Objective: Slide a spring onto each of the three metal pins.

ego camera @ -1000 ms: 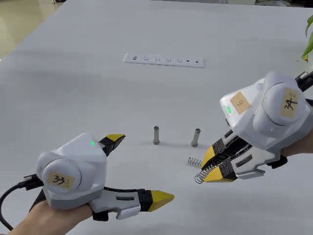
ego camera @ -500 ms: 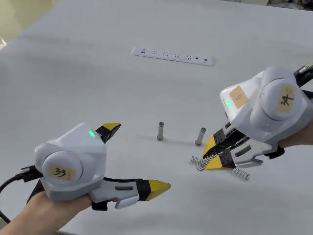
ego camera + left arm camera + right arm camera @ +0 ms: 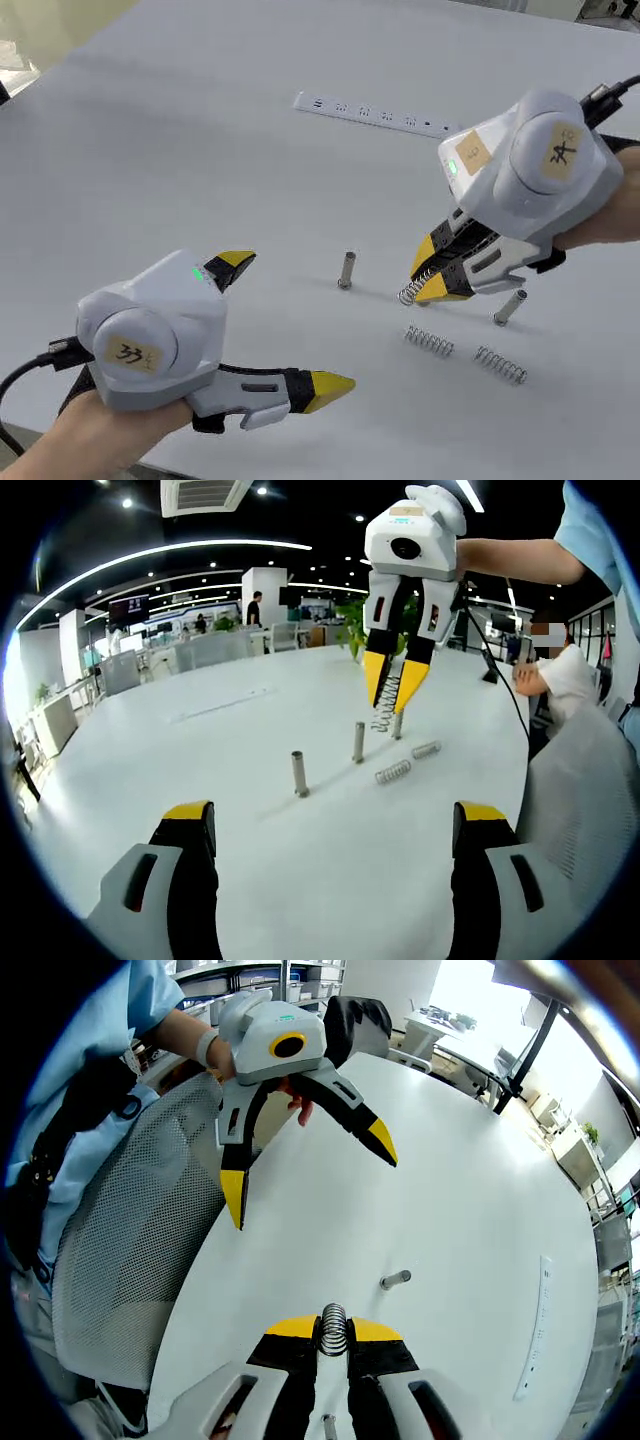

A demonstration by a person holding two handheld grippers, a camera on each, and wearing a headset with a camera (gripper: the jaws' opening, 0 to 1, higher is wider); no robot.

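My right gripper is shut on a spring, which hangs from its yellow tips just above the table. In the right gripper view the spring sits end-on between the closed jaws. One metal pin stands left of it and another pin to its right; a middle pin stands right beside the held spring. Two loose springs lie in front of the pins. My left gripper is open and empty near the table's front left.
A white power strip lies at the far side of the white table. A person in a light blue top sits on a grey mesh chair at the table's edge.
The right gripper has lifted off the table with a spring and moved up beside the middle pin. Two springs now lie uncovered on the table. The left gripper has barely moved.
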